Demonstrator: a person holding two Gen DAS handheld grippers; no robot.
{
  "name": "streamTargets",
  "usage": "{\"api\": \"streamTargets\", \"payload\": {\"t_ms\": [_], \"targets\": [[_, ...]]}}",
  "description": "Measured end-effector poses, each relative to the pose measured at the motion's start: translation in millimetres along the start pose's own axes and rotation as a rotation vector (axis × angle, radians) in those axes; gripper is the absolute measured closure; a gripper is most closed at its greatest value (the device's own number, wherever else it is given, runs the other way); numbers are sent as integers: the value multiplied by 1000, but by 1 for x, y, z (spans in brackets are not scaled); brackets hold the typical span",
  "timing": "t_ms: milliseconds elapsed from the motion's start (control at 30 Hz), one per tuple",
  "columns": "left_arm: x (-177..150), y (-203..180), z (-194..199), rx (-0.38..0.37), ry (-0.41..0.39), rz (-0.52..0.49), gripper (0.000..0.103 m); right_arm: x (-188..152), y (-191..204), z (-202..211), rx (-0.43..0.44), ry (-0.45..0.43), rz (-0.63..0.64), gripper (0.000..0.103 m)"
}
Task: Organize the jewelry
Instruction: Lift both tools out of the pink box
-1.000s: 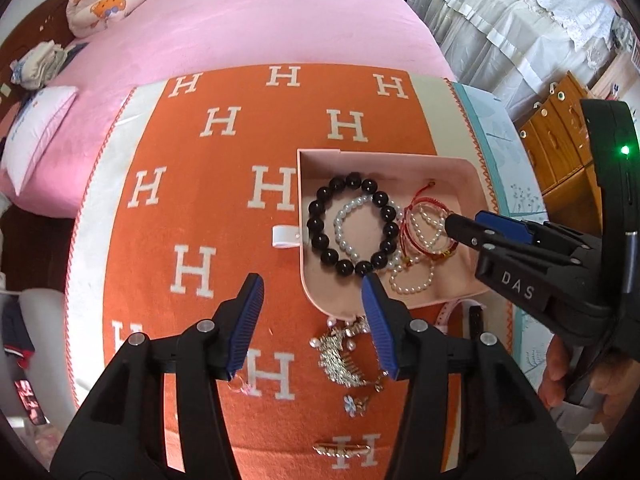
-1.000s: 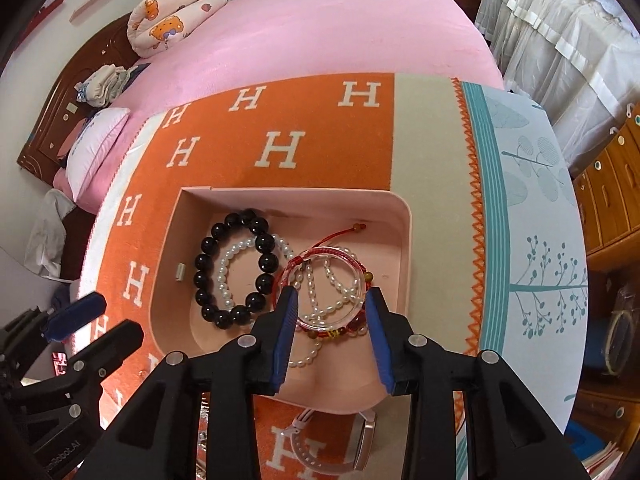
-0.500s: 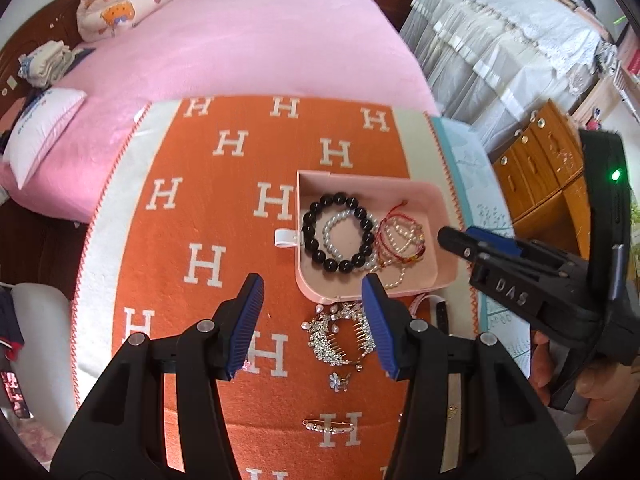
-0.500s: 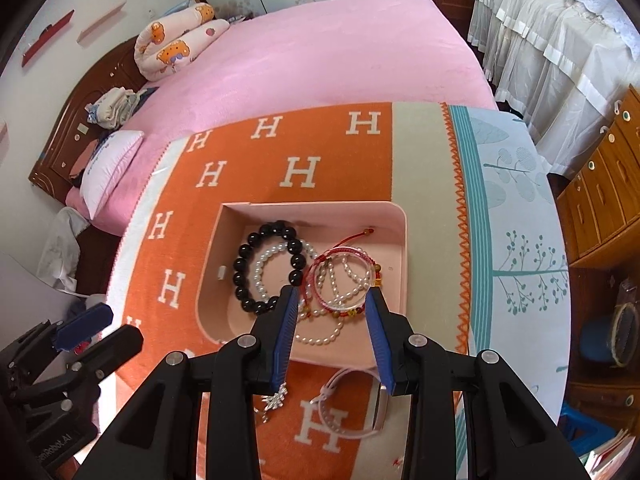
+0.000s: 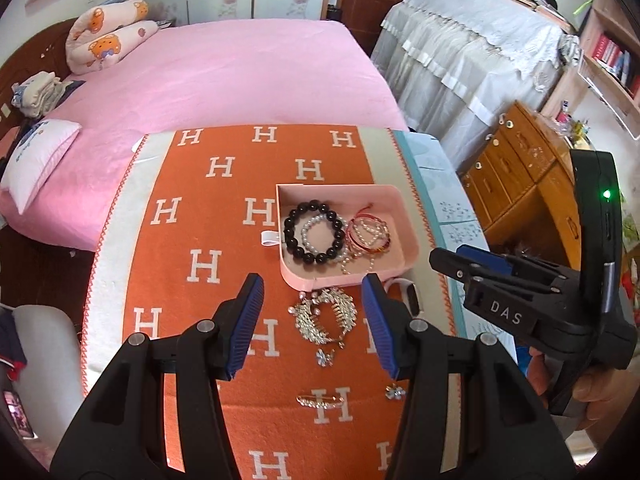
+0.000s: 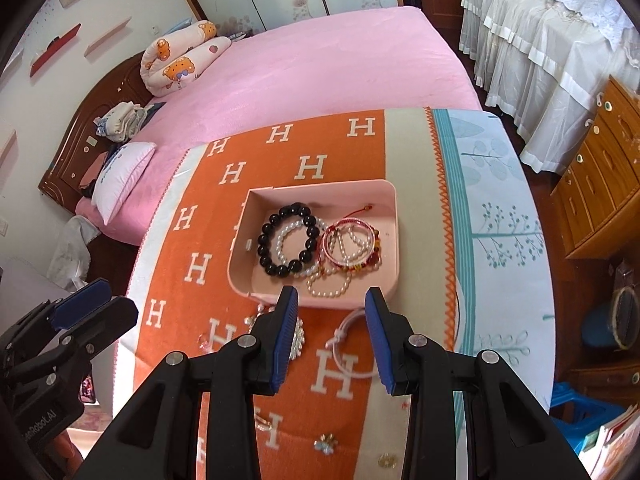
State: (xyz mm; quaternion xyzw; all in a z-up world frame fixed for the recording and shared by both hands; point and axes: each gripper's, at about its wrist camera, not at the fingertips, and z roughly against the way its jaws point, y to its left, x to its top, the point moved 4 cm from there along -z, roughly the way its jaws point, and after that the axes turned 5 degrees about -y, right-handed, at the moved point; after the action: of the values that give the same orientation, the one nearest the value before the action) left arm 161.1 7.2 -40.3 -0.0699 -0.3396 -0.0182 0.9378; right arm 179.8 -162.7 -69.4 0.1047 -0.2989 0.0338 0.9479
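Observation:
A pink tray (image 5: 404,216) (image 6: 394,216) on the orange H-pattern cloth holds a black bead bracelet (image 5: 294,240) (image 6: 264,240), pearl strands (image 6: 326,284) and red cord bracelets (image 5: 370,236) (image 6: 352,236). On the cloth in front of the tray lie a silver rhinestone hair comb (image 5: 326,314), a small flower charm (image 5: 324,357), a hair clip (image 5: 320,400) and a white band (image 6: 346,344). My left gripper (image 5: 316,324) is open and empty above the comb. My right gripper (image 6: 332,336) is open and empty above the white band, just short of the tray.
A pink bed (image 5: 224,72) lies beyond the cloth. A wooden dresser (image 5: 528,176) and a white draped table (image 5: 460,56) stand at the right. Another small flower charm (image 6: 326,442) lies near the front edge.
Both grippers have pulled back and risen away from the tray. The red cord bracelets lie in the tray, no longer between the right fingers. More loose jewelry in front of the tray has come into view.

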Motion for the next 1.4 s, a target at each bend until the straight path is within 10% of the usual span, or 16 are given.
{"api": "streamTargets", "payload": {"t_ms": [800,1400], "targets": [[-48,-16,68,-12,-14,-76,55,-105,-6,102,-51,-68,-71,68],[-119,-4,0,-78,120,-79,55,-185,-62,66,-83,52,-144,65]]}}
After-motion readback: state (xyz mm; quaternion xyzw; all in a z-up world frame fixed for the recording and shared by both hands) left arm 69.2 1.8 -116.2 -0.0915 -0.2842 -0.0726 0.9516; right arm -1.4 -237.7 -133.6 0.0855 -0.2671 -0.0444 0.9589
